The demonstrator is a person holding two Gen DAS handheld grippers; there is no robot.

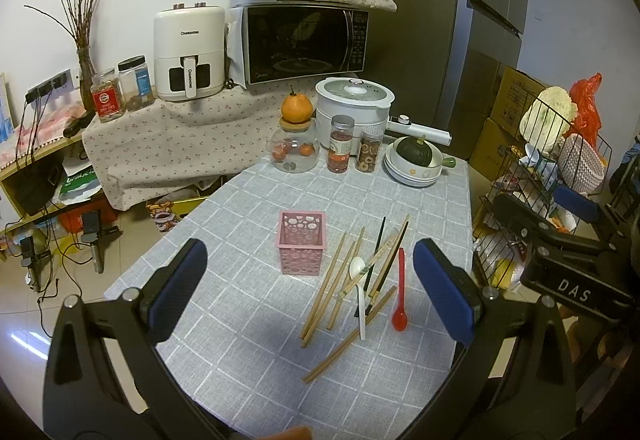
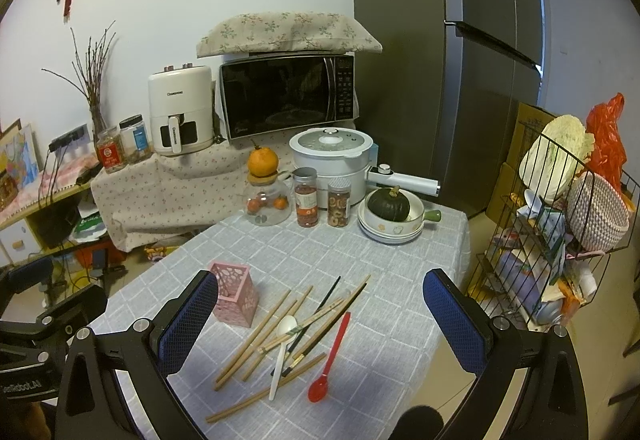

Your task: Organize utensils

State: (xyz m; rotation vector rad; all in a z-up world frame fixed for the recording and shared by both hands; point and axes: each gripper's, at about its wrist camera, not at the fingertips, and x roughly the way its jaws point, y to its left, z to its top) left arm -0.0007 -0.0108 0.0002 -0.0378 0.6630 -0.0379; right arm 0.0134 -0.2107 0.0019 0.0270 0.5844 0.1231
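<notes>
Pink perforated holder [image 1: 302, 242], square and upright on the grey checked tablecloth [image 1: 248, 324], with nothing seen rising above its rim. Just right of the holder, a loose heap of wooden chopsticks [image 1: 334, 278], slim and straight, crossed with dark chopsticks [image 1: 380, 240] and a white plastic spoon [image 1: 359, 290]; right of that heap, a glossy red spoon [image 1: 400, 294], bowl toward the camera. Beyond the holder, a round glass jar [image 1: 294, 151] with small orange fruit inside and an orange [image 1: 296, 107] on its lid, two clear jars [image 1: 354, 149] of dried goods, and stacked white bowls [image 1: 412, 169] cradling a dark green squash [image 1: 414, 149]. Left gripper [image 1: 310, 298] spread wide, blue pads bare, gripping nothing, above the near table. Right gripper [image 2: 320, 324] likewise spread wide and holding nothing, over the chopstick heap.
</notes>
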